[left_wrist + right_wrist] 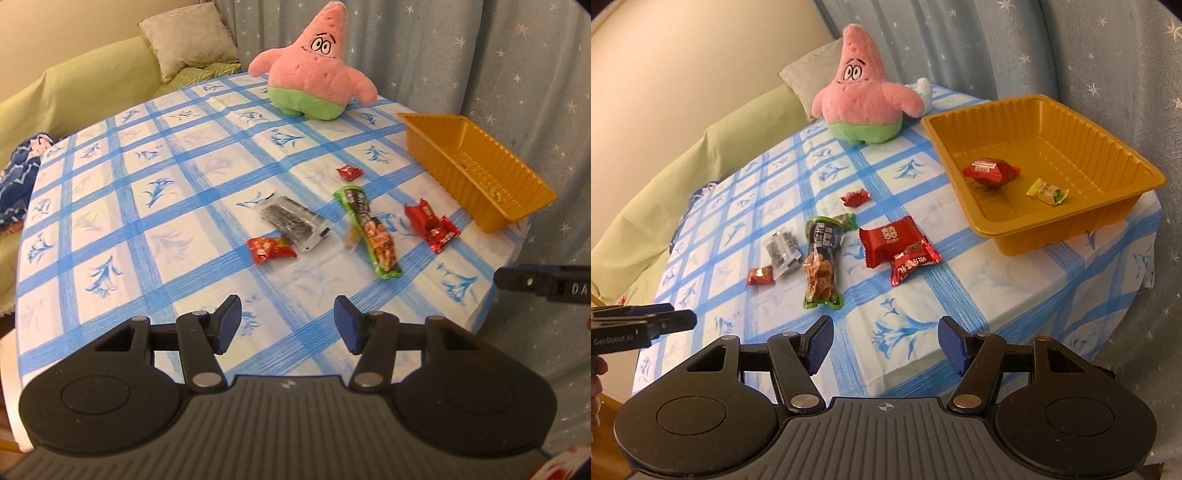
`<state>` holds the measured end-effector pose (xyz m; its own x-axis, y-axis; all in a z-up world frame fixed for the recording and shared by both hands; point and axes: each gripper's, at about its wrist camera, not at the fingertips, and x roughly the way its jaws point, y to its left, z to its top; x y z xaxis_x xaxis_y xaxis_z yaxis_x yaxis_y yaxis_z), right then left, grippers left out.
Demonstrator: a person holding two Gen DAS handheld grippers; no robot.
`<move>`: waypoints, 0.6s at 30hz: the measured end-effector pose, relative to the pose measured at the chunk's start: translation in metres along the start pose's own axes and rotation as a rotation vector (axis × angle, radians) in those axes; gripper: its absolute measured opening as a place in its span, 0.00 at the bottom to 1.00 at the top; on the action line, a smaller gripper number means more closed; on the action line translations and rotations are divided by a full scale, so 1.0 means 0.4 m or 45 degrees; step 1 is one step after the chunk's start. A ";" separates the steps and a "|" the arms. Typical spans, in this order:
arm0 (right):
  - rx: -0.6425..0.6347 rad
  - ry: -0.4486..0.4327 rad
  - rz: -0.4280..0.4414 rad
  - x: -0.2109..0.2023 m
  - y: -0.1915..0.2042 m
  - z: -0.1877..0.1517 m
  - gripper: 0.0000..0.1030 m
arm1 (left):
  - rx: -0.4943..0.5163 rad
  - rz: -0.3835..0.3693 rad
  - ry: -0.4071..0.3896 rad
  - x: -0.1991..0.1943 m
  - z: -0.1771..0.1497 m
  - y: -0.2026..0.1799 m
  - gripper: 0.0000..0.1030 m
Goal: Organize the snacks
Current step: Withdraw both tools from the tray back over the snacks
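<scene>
The orange tray (pixel 1049 236) sits at the tabletop's (pixel 960 295) two o'clock corner in the right wrist view. It holds two pieces: a red wrapped candy (pixel 991 170) near the tray's middle and a yellow-green candy (pixel 1048 192) just toward four o'clock from it, the two apart.

Loose snacks lie on the blue-checked cloth at nine o'clock from the tray: two overlapping red packets (pixel 899 248), a long green-edged snack pack (pixel 822 264), a clear pack with dark print (pixel 783 251), a small red packet (pixel 761 276) touching it, and a small red candy (pixel 855 197) toward twelve o'clock. A pink star plush (pixel 862 99) stands at the far edge.

The right gripper (pixel 885 341) hovers over the near edge, tilted down, jaws apart with nothing between them. The left gripper (pixel 287 325) is likewise parted and empty, angled down toward the snacks; it shows at nine o'clock in the right view, with a bit of a hand (pixel 596 387) below it.
</scene>
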<state>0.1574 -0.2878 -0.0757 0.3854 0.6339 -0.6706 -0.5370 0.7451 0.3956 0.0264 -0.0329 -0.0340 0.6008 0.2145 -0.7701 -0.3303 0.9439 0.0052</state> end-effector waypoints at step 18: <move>0.085 -0.017 -0.092 0.028 0.037 -0.006 0.61 | 0.364 -0.093 -0.059 0.127 0.037 0.038 0.49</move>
<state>0.1521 -0.2702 -0.0788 0.4314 0.5802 -0.6909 -0.4563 0.8009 0.3877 0.0626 -0.0040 -0.0636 0.6500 0.1485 -0.7453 -0.0704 0.9883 0.1355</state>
